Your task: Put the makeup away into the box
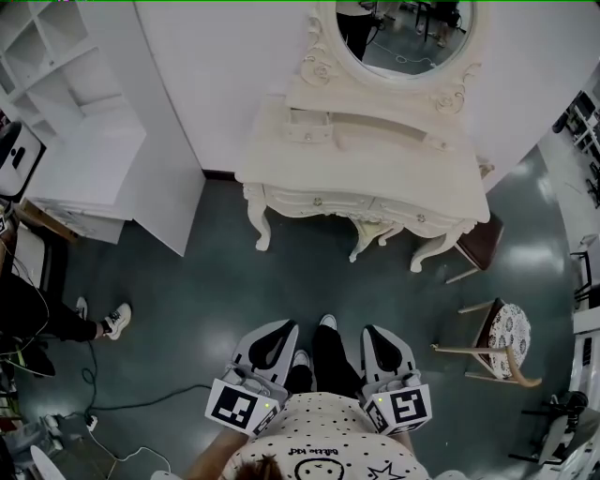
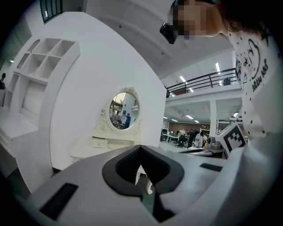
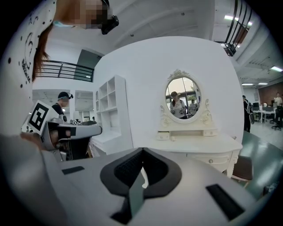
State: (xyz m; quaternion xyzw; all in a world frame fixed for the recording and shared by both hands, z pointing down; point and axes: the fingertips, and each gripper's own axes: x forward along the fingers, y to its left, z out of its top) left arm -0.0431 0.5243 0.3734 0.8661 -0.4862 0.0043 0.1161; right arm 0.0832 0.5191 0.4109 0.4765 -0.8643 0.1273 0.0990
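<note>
Print on the person's spotted shirt point(image 1: 323, 442) was only partly legible, ending in "kid". Both grippers were held close to the torso, well short of the white dressing table point(image 1: 361, 183). The left gripper point(image 1: 278, 326) had its jaws closed on nothing, and so did the right gripper point(image 1: 377, 330). A patterned stool point(image 1: 506, 336) stood to the right and a white shelf unit point(image 1: 66, 103) to the left. Any makeup or box on the tabletop was too small to make out. The oval mirror point(image 1: 405, 28) was cut off at the top.
</note>
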